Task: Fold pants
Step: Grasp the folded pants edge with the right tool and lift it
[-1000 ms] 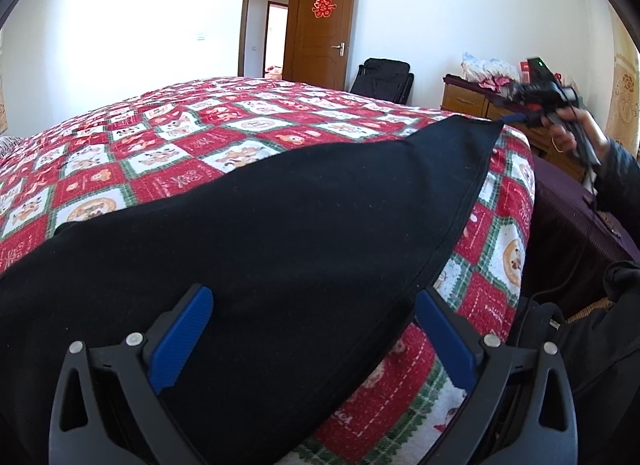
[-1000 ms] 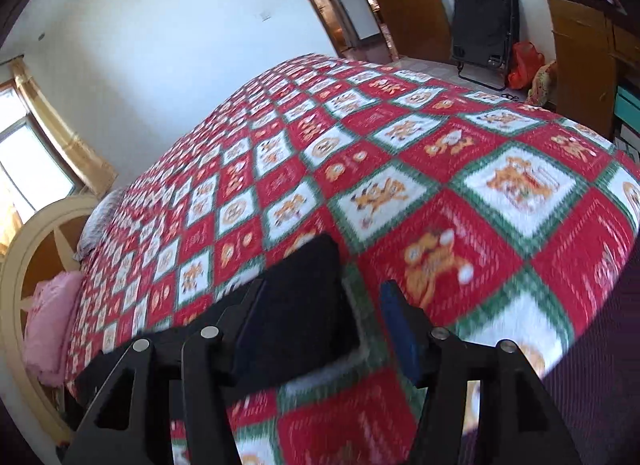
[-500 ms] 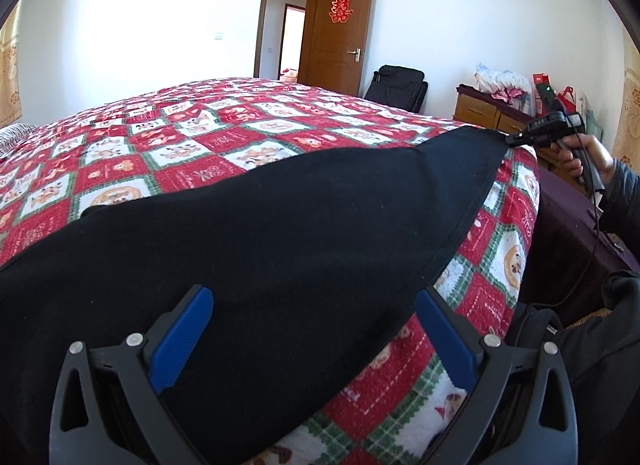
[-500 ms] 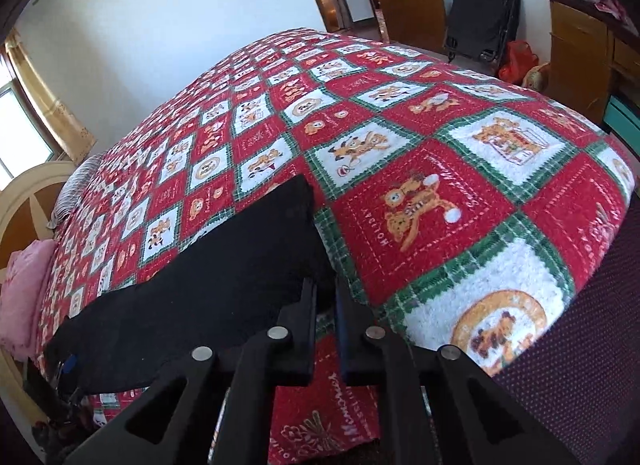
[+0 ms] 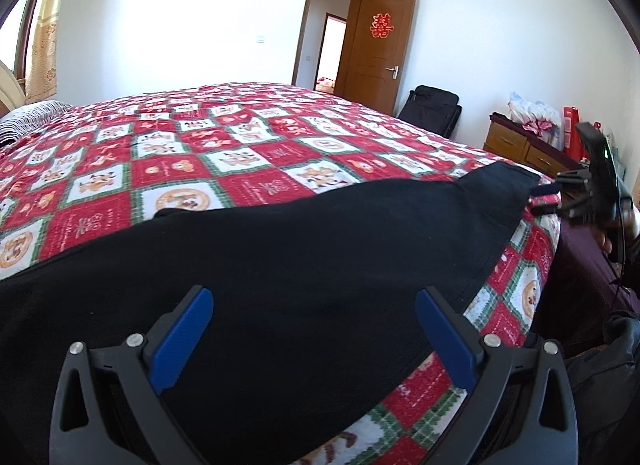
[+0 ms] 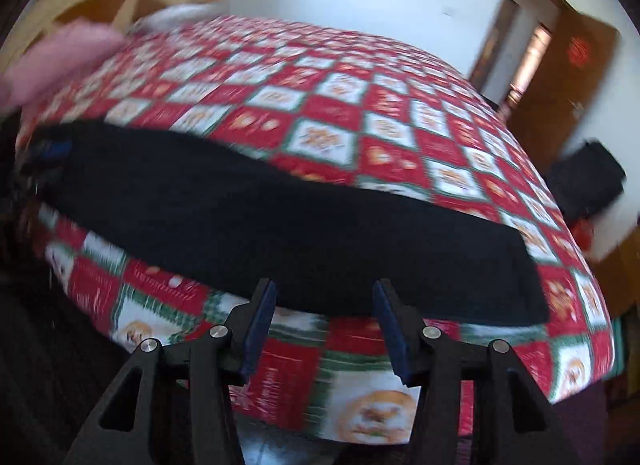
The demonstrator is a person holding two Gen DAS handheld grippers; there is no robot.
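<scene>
Black pants lie flat in a long strip along the near edge of the bed; they also show in the right wrist view. My left gripper is open, its blue pads spread over the wide end of the pants, holding nothing. My right gripper is open and empty, just off the pants' near edge at the bed's side. In the left wrist view the right gripper sits by the far narrow end of the pants.
The bed has a red, white and green checked quilt. A wooden dresser and a black bag stand right of the bed, near an open brown door. A pink pillow lies by the headboard.
My right gripper was shut on the pants' end half a second ago; now it is open and has swung round to face along the pants. The left gripper stayed open.
</scene>
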